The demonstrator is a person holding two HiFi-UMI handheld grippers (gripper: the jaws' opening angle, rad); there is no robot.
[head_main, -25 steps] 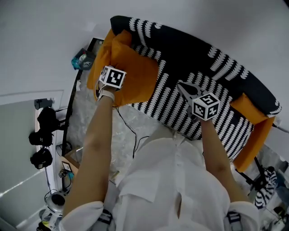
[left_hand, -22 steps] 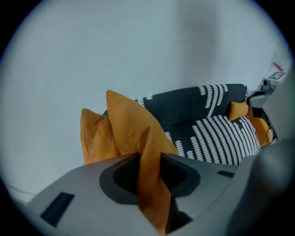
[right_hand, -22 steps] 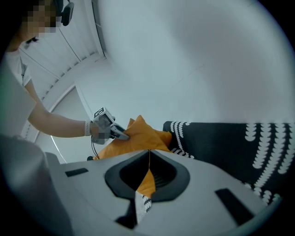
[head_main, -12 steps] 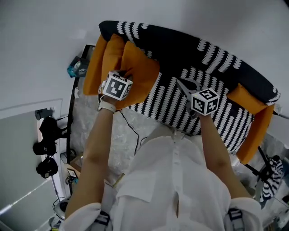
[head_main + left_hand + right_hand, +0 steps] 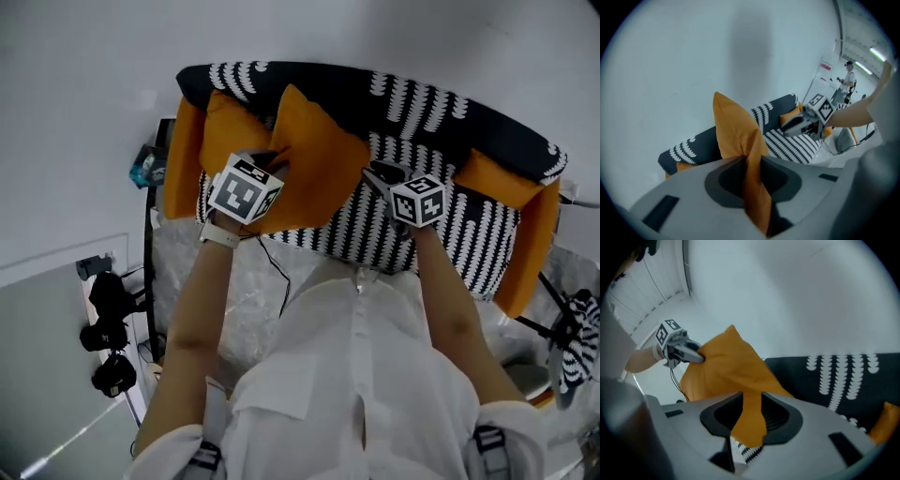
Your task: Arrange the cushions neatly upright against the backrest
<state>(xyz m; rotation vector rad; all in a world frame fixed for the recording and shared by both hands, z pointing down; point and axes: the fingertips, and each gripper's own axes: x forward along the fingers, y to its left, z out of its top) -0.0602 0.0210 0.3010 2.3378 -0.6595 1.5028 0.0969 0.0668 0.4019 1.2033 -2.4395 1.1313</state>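
Orange cushion [image 5: 317,173] spans both tools: left gripper [image 5: 751,161], jaws just closing, pinches one edge; right gripper [image 5: 749,404], jaws just opening, has the opposite corner lying unclamped between them.

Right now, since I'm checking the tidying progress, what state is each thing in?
Held orange cushion: lifted, one corner pointing up.
Left gripper: fingers just closed further, pinching the cushion's edge.
Right gripper: fingers just opened, cushion corner between them.
Second orange cushion: standing at the end of the sofa.
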